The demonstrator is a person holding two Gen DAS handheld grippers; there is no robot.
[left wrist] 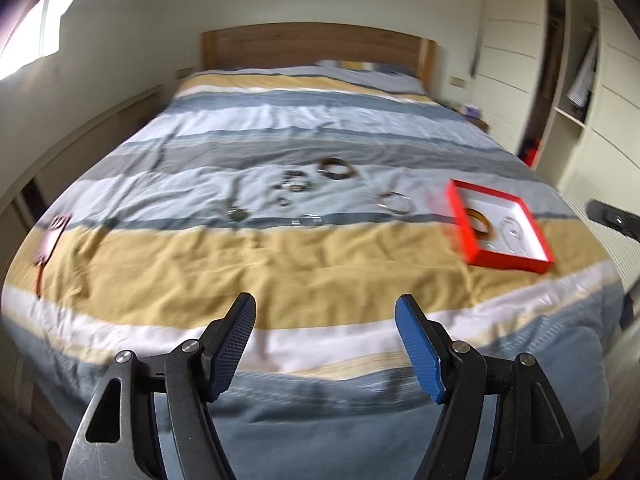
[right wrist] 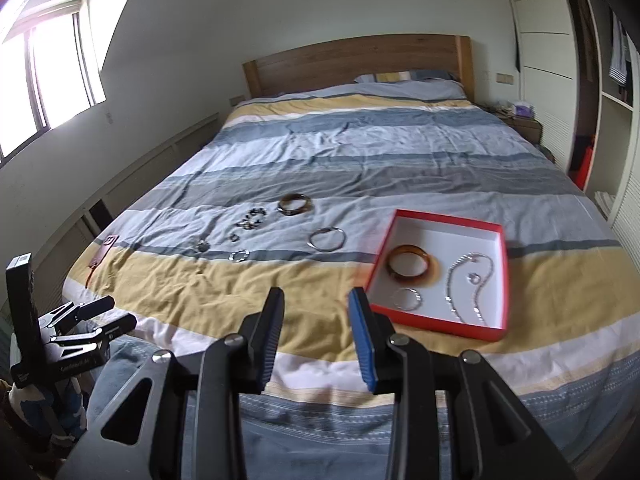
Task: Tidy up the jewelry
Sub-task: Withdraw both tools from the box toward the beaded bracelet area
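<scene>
Still, neither tool grips anything: the left gripper (left wrist: 325, 344) is spread wide, the right gripper (right wrist: 316, 336) parted more narrowly, both hovering over the bed's near edge. Loose jewelry lies farther up the striped duvet (right wrist: 224, 292); the silver bangle (right wrist: 326, 239), lying flat, sits beyond the right gripper, just left of the red box (right wrist: 505, 280), so the right looks better placed.

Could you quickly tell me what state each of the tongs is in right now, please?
Left tongs: open, holding nothing, above the bed's near edge.
Right tongs: open, holding nothing, just short of the red box.
</scene>
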